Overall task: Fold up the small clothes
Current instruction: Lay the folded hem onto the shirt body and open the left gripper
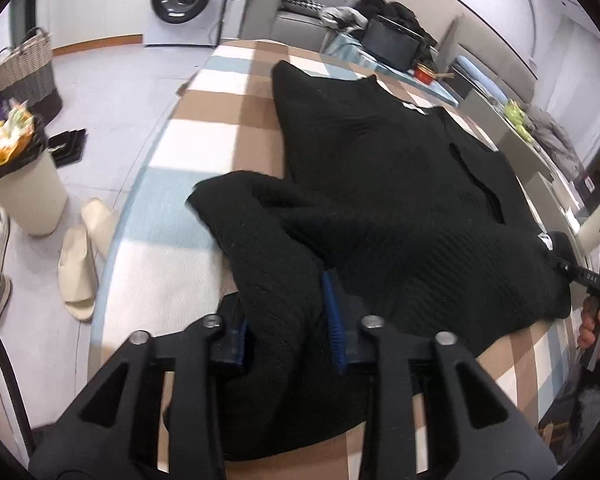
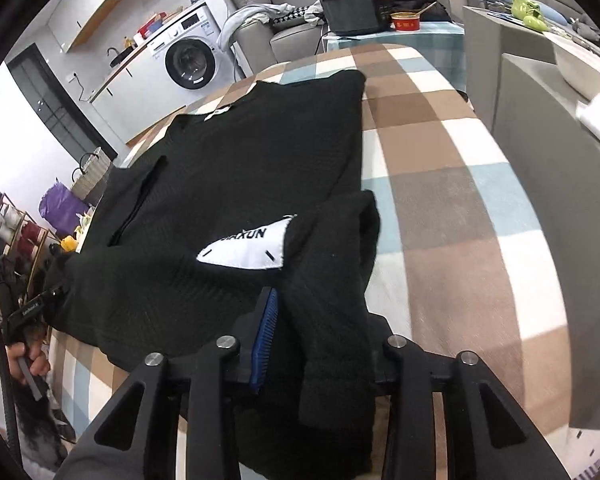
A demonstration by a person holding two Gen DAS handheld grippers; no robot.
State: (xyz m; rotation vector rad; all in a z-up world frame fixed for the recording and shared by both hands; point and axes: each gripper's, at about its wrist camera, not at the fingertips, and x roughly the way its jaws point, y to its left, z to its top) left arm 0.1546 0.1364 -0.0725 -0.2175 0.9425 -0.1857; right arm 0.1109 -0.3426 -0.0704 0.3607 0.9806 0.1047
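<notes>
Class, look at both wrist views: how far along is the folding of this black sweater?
Done: the black sweater lies spread on the checked blanket, body flat. In hand: each sleeve runs between a tool's fingers, the left tool and the right tool; whether the pads press is unclear. Left: both sleeves are bunched, not laid across the body, and the body is not folded.

White patch (image 2: 249,250) on the black sweater (image 2: 240,168), near its table-front edge: partly folded, ends in "AXUN", first letters unreadable. Neck tag (image 2: 216,113): too small to read. Lettering on the other gripper's finger in each view, and washing machine (image 2: 188,62) panel labels: illegible.
</notes>
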